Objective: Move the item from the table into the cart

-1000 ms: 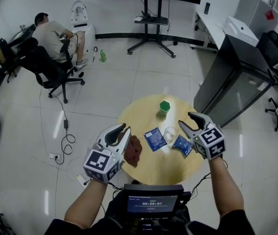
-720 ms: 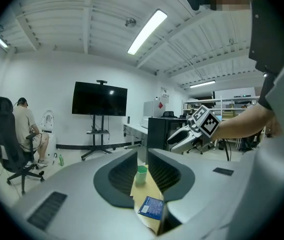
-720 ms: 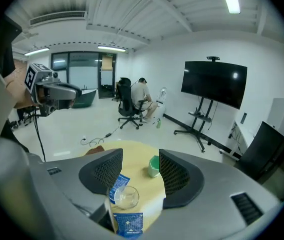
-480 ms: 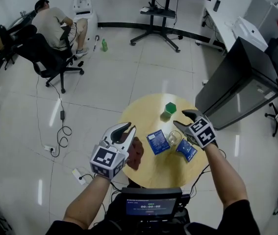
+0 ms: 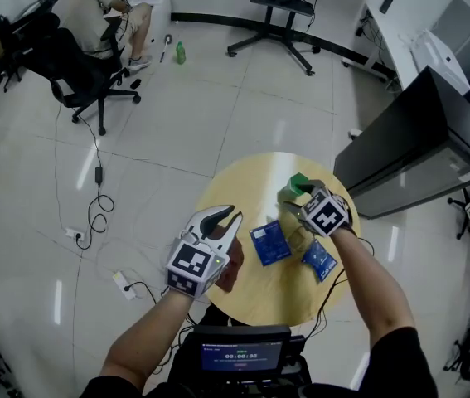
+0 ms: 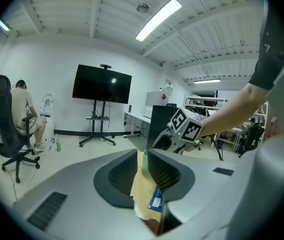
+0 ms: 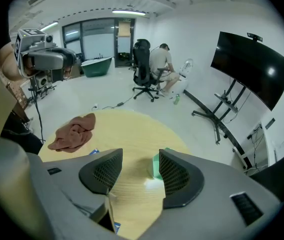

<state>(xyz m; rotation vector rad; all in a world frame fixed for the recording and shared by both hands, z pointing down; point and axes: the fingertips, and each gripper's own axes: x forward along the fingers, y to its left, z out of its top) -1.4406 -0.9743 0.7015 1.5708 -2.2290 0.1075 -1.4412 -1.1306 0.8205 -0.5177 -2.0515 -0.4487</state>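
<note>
Round tabletop (image 5: 235, 185) on a white tiled office floor. The green box (image 5: 299, 184) stands near the far edge, blue packets (image 5: 268, 243) lie mid-surface, and a brown cloth (image 7: 74, 131) lies at the left edge. The right tongs (image 5: 294, 199), whose jaws have just been opening wide, hang over the box without pressing it, apparently to grasp it. The left tongs (image 5: 228, 217), narrowly apart and empty, hover above the cloth.

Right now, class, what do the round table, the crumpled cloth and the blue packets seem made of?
Round table: pale wood or wood-look laminate, smooth; faint grain lines show. Reddish-brown cloth: soft matte fabric, lying in folds. Blue packets: probably thin plastic film, as they are flat printed pouches; their finish is hard to judge.
</note>
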